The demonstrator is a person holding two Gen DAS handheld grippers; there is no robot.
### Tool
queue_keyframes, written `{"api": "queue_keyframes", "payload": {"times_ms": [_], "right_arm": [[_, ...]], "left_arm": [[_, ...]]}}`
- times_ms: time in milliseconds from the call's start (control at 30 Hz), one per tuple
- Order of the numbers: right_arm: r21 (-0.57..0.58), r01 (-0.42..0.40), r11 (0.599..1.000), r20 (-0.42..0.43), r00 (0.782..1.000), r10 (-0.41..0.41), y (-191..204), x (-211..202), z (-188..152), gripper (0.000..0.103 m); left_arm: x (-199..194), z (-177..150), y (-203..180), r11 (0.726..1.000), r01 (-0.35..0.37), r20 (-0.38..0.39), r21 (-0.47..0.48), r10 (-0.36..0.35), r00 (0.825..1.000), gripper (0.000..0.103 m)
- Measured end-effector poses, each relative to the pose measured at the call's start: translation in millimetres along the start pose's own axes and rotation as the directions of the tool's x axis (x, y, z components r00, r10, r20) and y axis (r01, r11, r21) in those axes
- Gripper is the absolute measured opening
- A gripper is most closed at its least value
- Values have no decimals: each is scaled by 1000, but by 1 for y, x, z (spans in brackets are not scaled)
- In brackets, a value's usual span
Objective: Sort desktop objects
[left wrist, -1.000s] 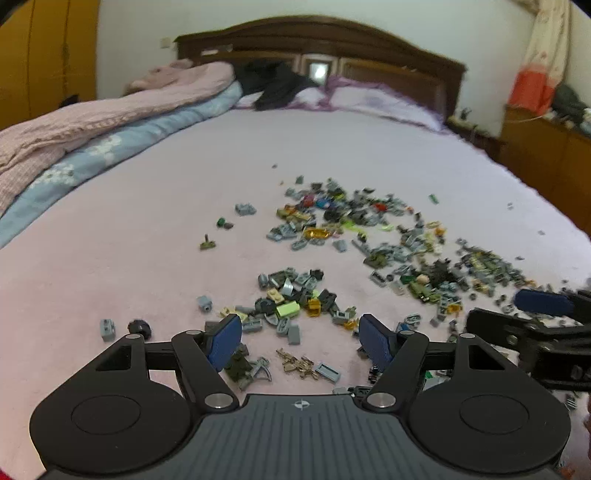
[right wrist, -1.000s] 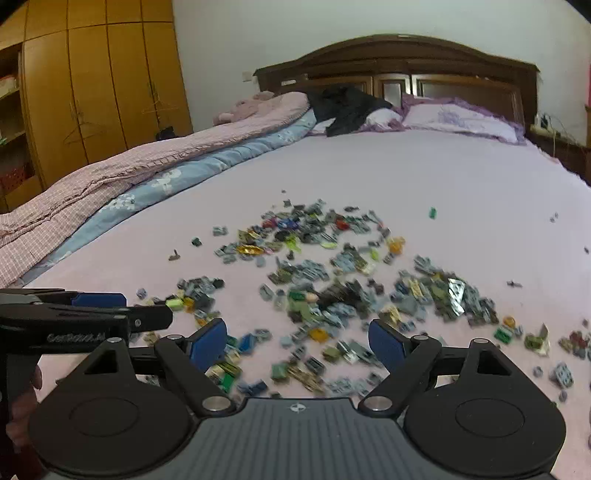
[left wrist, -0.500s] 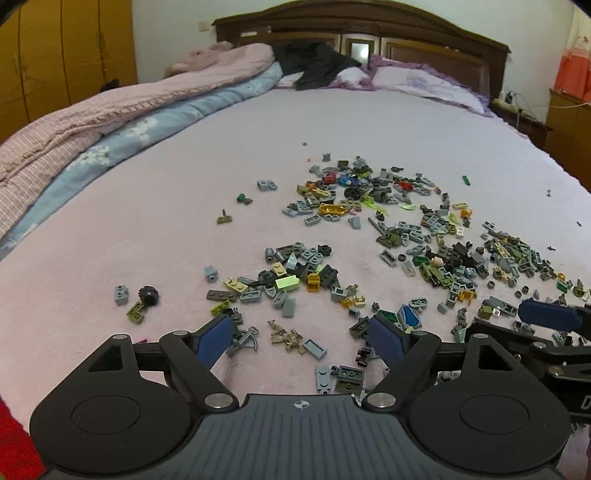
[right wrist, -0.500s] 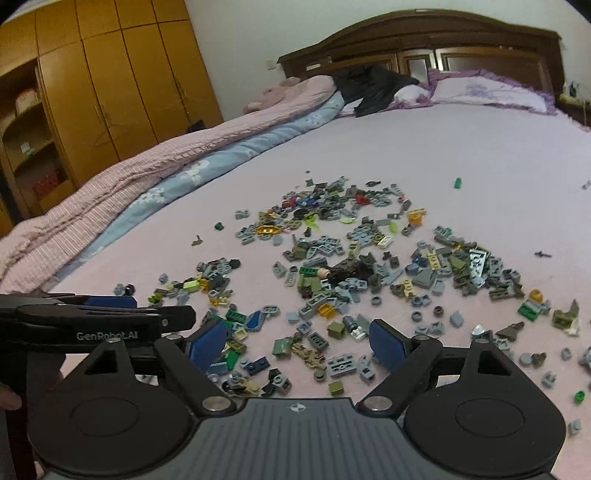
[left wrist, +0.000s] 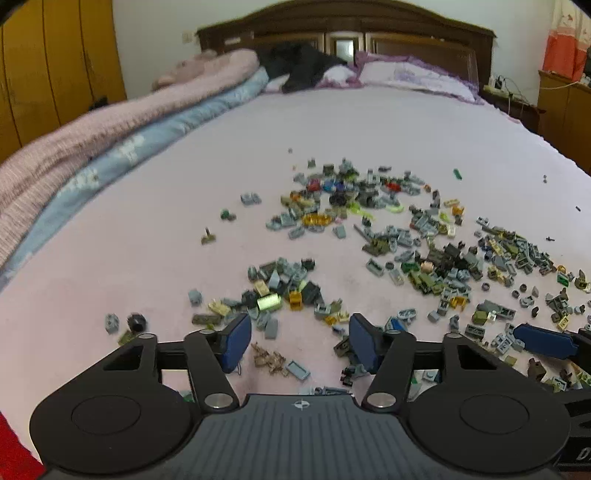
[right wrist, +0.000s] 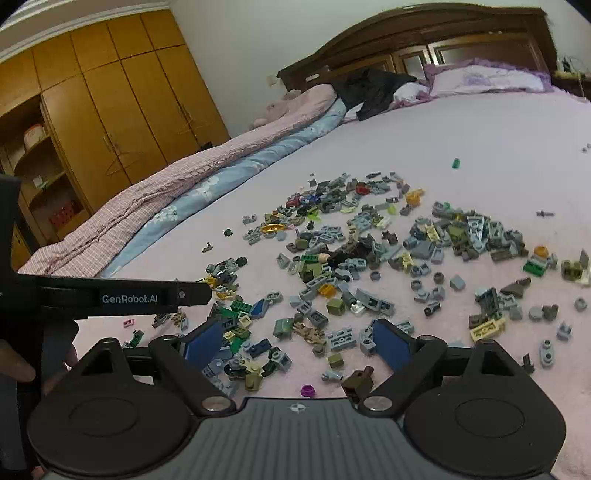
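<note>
Several small toy bricks [left wrist: 369, 229], mostly grey, green and tan, lie scattered over the pink bed sheet [left wrist: 110, 288]. My left gripper [left wrist: 300, 345] hovers low over their near edge. Its jaws are closing, and a tan piece [left wrist: 267, 358] and a grey plate [left wrist: 298, 369] lie on the sheet between them, untouched. My right gripper [right wrist: 297, 341] stands wide, its jaws opening, above a dense patch of bricks [right wrist: 369, 251]; a tan figure part [right wrist: 310, 332] lies between the pads. Each gripper shows at the other view's edge: right gripper [left wrist: 545, 341], left gripper [right wrist: 129, 297].
A folded pink and blue quilt [left wrist: 92, 147] runs along the bed's left side. Pillows [left wrist: 406, 74] and a black garment [left wrist: 306, 66] lie by the wooden headboard [left wrist: 351, 22]. A wardrobe [right wrist: 110, 110] stands to the left and a cabinet [left wrist: 565, 103] to the right.
The left jaws widened a little and then narrowed. The right gripper sank toward the bricks and rolled, so its view now tilts. The left view swung slightly to the right.
</note>
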State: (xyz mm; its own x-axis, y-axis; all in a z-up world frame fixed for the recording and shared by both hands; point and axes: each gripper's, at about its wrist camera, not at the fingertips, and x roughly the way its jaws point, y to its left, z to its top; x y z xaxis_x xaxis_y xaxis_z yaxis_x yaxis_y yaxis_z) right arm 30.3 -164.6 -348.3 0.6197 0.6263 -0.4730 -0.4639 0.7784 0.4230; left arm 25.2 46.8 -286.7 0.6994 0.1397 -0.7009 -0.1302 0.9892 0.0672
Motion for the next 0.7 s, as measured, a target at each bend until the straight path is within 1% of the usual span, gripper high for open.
{"api": "queue_keyframes", "payload": {"times_ms": [67,167,233,267,300,400,433,500,567,633,700], "right_arm": [[18,-10,1000,12,1000,10,-3,0,-1,90],[20,-6,1000,16,1000,6,-2,1,-2,90],[8,8,1000,14,1000,-8,0,2,-3,90],[1,19,1000,14,1000,-19,2,2,-3,90],[-6,32,999,14,999,-32,4,3,-3,90],[-30,91,995,13,996,-91,12,5,-4,90],[-39,120,992,16,993,-119,15,5,-4,90],[-55,194,979,22,981,-193,23,5,-5,90],[-50,272,961,29,962,-271,32,5,-6,90],[-21,361,932,25,932,-360,44,4,-6,90],[19,424,906,18,905,-424,57,2,-8,90]], "left_arm": [[7,-1,4,1000,21,-17,-13,-21,1000,55],[18,0,12,999,29,-15,-26,-29,999,54],[26,2,19,1000,20,-11,-20,-21,1000,48],[30,4,24,1000,15,-13,-15,-15,1000,40],[34,5,30,1000,13,-13,-11,-13,1000,36],[39,7,50,1000,6,-1,6,-6,1000,29],[40,7,57,1000,7,3,22,-7,1000,29],[42,6,72,998,30,11,58,-31,999,28],[44,4,84,991,94,22,97,-96,995,29],[45,3,91,980,150,32,131,-156,987,30],[48,4,99,968,225,31,113,-230,973,32]]}}
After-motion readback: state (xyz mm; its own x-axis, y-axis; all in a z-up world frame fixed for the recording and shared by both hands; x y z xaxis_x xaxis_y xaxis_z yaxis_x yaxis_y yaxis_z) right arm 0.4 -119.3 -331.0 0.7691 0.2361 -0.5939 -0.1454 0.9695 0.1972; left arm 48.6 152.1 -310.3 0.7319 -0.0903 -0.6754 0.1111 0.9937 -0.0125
